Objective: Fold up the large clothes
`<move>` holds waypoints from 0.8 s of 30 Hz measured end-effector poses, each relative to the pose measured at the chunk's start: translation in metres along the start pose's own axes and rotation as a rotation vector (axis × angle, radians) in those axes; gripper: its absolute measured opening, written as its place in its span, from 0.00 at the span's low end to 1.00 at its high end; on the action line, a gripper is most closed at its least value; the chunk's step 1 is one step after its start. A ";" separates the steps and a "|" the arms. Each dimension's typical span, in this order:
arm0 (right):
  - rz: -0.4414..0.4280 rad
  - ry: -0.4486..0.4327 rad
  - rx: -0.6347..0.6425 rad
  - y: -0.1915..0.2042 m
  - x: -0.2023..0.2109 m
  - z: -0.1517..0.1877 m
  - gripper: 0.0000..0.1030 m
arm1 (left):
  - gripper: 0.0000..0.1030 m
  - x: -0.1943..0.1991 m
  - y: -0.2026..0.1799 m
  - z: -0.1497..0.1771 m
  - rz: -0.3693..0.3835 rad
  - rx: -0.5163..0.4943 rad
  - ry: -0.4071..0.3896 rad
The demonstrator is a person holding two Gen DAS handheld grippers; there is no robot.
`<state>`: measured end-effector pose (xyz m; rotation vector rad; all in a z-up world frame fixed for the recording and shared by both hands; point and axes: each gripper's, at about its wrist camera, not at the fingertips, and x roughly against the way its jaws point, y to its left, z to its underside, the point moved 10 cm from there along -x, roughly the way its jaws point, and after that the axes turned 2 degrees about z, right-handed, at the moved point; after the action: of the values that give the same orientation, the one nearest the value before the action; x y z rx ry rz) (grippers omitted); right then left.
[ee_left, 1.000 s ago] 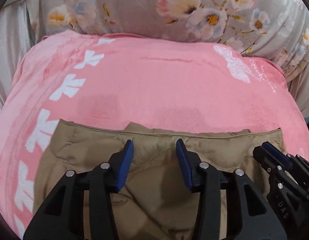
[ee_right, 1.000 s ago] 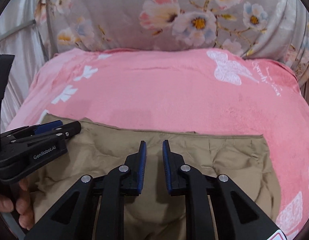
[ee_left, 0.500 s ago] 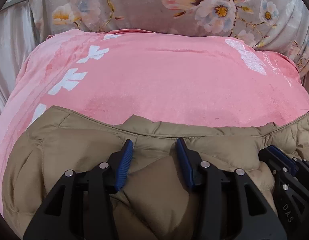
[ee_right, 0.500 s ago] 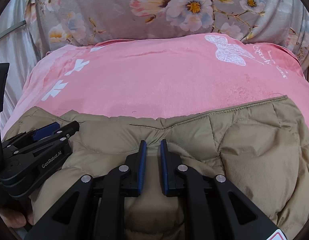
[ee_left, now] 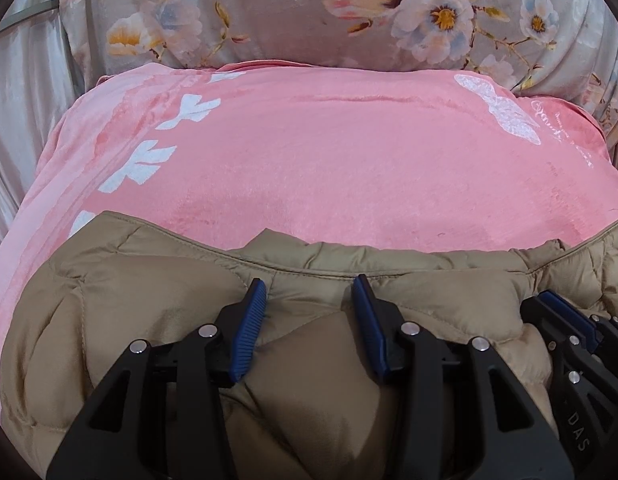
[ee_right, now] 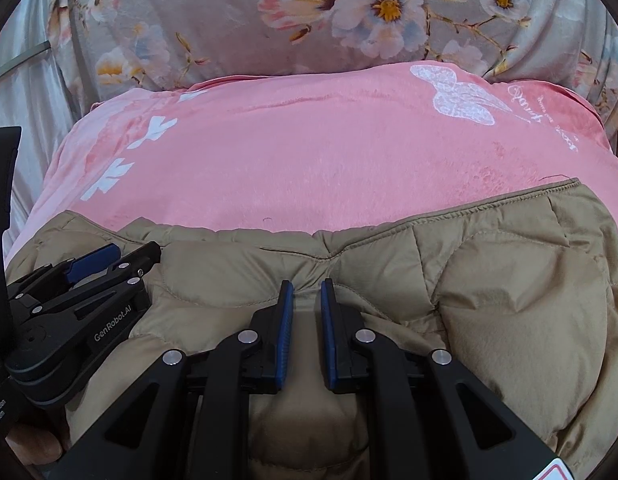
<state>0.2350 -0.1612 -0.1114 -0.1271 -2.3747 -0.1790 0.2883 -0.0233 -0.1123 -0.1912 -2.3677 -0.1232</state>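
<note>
- Jacket [ee_left: 157,304], lower frame, lies on blanket [ee_left: 329,168].
- Left gripper [ee_left: 309,312] and right gripper [ee_right: 307,312] fingers each grasp a bunch of it.
- Fold laid; next, likely release and smooth.

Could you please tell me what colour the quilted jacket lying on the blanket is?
The quilted jacket is tan, a khaki beige, seen best in the right wrist view.

tan quilted puffer jacket [ee_left: 157,304], bunched, puffy folds, lying on near part of pink blanket [ee_left: 329,168].
</note>
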 end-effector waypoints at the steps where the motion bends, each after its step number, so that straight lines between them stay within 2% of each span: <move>1: 0.000 0.000 0.000 0.000 0.000 0.000 0.11 | 0.42 0.000 0.000 0.000 -0.003 -0.001 0.000; 24: 0.001 0.000 0.000 0.000 -0.001 0.000 0.11 | 0.42 -0.002 0.000 0.000 -0.031 -0.024 0.000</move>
<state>0.2357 -0.1612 -0.1120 -0.1276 -2.3750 -0.1782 0.2894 -0.0238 -0.1136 -0.1654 -2.3709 -0.1667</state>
